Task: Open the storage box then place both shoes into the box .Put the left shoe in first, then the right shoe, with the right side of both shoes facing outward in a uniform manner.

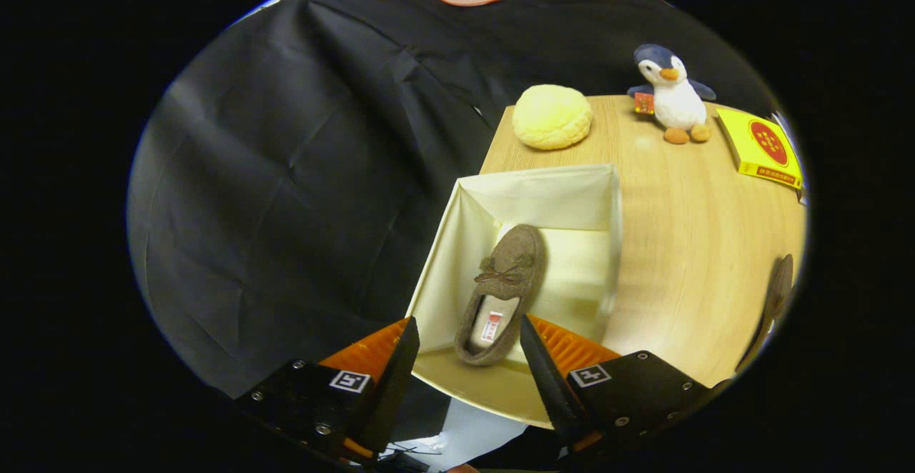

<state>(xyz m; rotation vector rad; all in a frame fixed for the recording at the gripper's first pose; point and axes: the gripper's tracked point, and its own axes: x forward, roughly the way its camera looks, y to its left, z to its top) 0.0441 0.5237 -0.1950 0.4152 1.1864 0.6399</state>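
Gripper (pixel 468 341) above near rim of storage box (pixel 472 251), fingers apart, gripping nothing. First shoe (pixel 504 291) lying inside open box, heel just ahead of fingers, toe toward far wall. Second shoe (pixel 775 291) on tabletop (pixel 679 244), well right of box. Recommended: lift clear without snagging rim, then fetch second shoe, matching orientation. Beyond: bun-shaped cushion (pixel 552 116), plush penguin (pixel 672 94).

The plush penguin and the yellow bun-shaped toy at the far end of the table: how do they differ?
The plush penguin stands upright, white and dark blue with orange feet; the bun toy lies low, round and plain yellow. Both rest on the wooden table, beyond the open box and the open gripper.
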